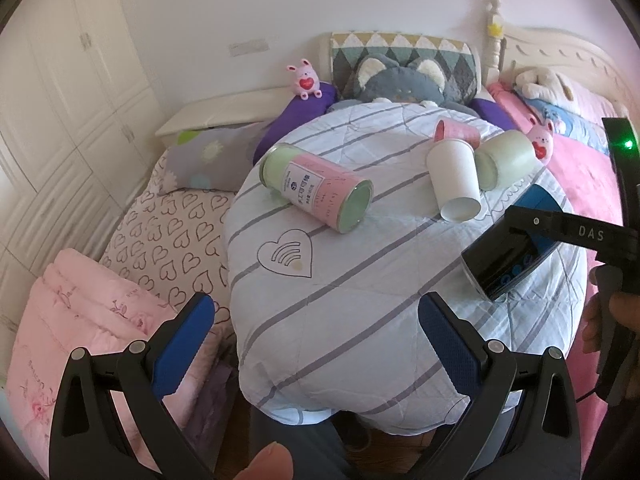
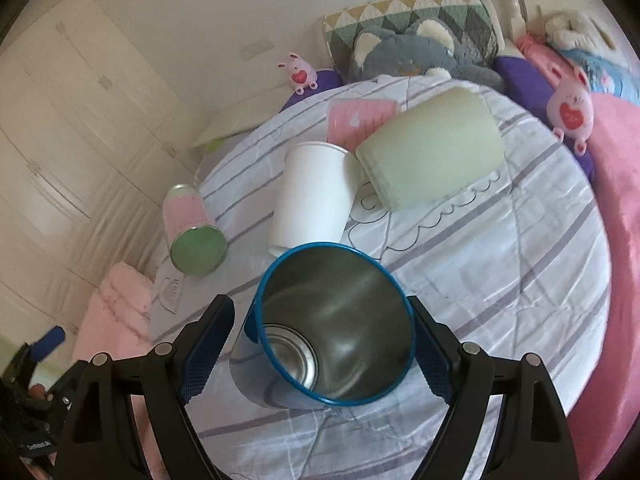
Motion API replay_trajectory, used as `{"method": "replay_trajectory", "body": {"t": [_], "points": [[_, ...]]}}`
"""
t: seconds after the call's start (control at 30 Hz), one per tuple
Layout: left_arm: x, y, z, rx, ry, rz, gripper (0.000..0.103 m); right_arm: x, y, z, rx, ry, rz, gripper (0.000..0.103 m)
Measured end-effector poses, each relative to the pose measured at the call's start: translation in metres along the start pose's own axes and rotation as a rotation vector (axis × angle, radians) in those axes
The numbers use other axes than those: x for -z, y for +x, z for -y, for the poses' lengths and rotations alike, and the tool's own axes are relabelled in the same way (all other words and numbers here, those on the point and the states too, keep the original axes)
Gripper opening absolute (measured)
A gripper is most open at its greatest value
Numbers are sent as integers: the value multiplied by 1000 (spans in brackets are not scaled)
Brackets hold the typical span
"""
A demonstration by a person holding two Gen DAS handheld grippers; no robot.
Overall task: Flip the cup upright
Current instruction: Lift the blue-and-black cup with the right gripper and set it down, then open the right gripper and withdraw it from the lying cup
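A blue metal cup (image 2: 332, 328) with a shiny steel inside sits between the fingers of my right gripper (image 2: 322, 344), tilted, its open mouth facing the camera, just above the striped round cushion (image 2: 500, 280). The right pad touches its rim; the left pad stands slightly off its wall. In the left wrist view the same cup (image 1: 506, 256) is held at the right by the right gripper (image 1: 560, 232). My left gripper (image 1: 316, 336) is open and empty over the cushion's near edge (image 1: 320, 360).
On the cushion lie a white paper cup (image 1: 454, 180), a pink cup (image 1: 458, 132), a pale green cup (image 1: 508, 158) and a pink-and-green tin (image 1: 320, 186), all on their sides. Plush toys and pillows line the back. A folded pink blanket (image 1: 80, 340) lies at left.
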State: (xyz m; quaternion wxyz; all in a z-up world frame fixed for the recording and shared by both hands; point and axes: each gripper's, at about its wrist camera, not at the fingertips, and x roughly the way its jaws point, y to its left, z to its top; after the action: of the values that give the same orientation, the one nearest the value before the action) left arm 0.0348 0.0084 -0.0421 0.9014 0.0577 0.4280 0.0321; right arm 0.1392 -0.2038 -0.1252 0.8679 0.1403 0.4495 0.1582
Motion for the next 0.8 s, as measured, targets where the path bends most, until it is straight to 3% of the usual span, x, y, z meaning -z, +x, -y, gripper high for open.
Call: {"method": "replay_trajectory", "body": {"t": [0.2,0.37,0.43,0.8], "points": [[0,-1,3,11,11,3,103,1,-25,-4,39,3,81,86],[1,-6,7,17,22,15,103,-4,-30,-8,104,-19,97,89],[0,-7,9,18,24,16,103,-6,-30,-7,81,-16,100,89],[1,-17,21,42,56,34,103,21,-65,-22,130,-65,150,89]]}}
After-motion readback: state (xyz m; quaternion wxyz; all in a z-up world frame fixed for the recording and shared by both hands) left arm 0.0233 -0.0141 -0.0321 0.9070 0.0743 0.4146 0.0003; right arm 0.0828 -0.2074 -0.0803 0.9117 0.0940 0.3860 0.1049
